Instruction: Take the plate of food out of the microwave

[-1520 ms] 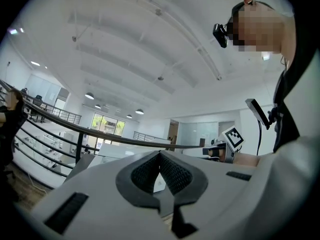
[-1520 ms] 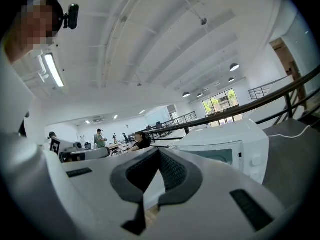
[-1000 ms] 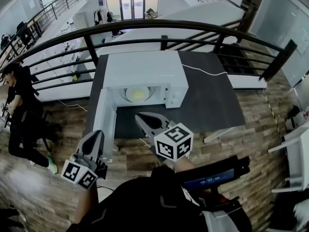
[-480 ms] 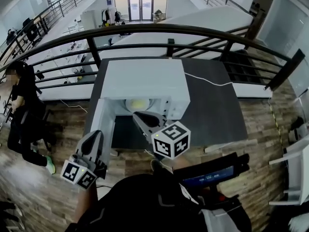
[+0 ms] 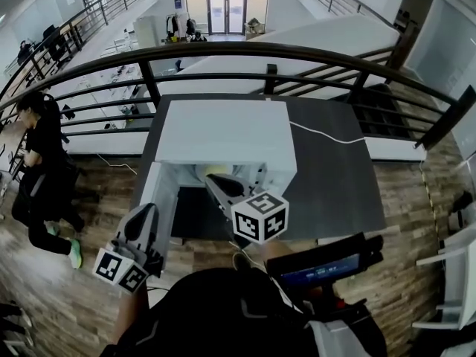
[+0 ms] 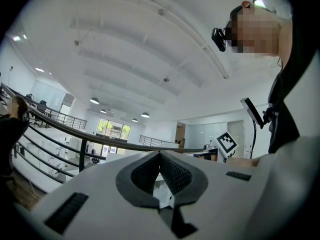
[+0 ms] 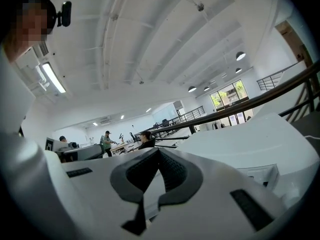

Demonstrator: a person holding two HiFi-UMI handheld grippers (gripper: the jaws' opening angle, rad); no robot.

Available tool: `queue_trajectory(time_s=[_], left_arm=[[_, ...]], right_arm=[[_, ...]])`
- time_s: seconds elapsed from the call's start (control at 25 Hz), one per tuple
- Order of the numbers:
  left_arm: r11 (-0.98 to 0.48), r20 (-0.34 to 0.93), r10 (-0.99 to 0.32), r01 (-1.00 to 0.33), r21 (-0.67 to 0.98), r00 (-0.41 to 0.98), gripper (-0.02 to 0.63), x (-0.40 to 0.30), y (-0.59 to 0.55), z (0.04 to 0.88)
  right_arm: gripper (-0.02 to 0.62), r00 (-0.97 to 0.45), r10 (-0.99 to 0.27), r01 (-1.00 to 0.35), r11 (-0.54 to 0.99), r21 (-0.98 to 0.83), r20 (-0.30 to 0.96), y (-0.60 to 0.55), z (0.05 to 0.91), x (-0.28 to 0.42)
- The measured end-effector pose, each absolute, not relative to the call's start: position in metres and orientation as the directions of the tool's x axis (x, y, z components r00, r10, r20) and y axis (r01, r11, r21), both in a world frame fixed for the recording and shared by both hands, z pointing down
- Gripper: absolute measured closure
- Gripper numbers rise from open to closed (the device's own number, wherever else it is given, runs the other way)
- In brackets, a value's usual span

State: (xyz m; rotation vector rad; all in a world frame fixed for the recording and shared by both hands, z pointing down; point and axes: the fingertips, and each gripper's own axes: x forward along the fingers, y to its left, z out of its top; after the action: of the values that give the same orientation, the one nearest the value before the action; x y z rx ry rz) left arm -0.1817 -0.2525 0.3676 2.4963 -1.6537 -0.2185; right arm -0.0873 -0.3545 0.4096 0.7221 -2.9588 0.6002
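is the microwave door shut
No, the microwave door stands swung open to the left, and the plate of food shows inside.

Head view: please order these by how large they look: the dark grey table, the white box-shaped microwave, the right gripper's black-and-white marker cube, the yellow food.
1. dark grey table
2. white box-shaped microwave
3. black-and-white marker cube, enlarged by nearness to the camera
4. yellow food, only a sliver visible
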Motion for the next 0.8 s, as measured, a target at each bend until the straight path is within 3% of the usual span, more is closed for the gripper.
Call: queue_trajectory(time_s=[0.52,0.8], left_arm=[[-0.336,-0.013,-0.94,-0.92,0.202,0.341,0.601,-0.203,-0.28,0.383],[-0.31,0.006,-0.948,-0.929,0.202,0.318,0.601,-0.204,-0.282,0.393]], right_arm=[[0.595,-0.892,-0.402,-0.452,0.769,-0.451,0.208,-0.387,0.484,-0.109],[0.595,-0.868,-0.43,-0.488,0.654,-0.578,0.248,-0.407,0.544,-0.1]])
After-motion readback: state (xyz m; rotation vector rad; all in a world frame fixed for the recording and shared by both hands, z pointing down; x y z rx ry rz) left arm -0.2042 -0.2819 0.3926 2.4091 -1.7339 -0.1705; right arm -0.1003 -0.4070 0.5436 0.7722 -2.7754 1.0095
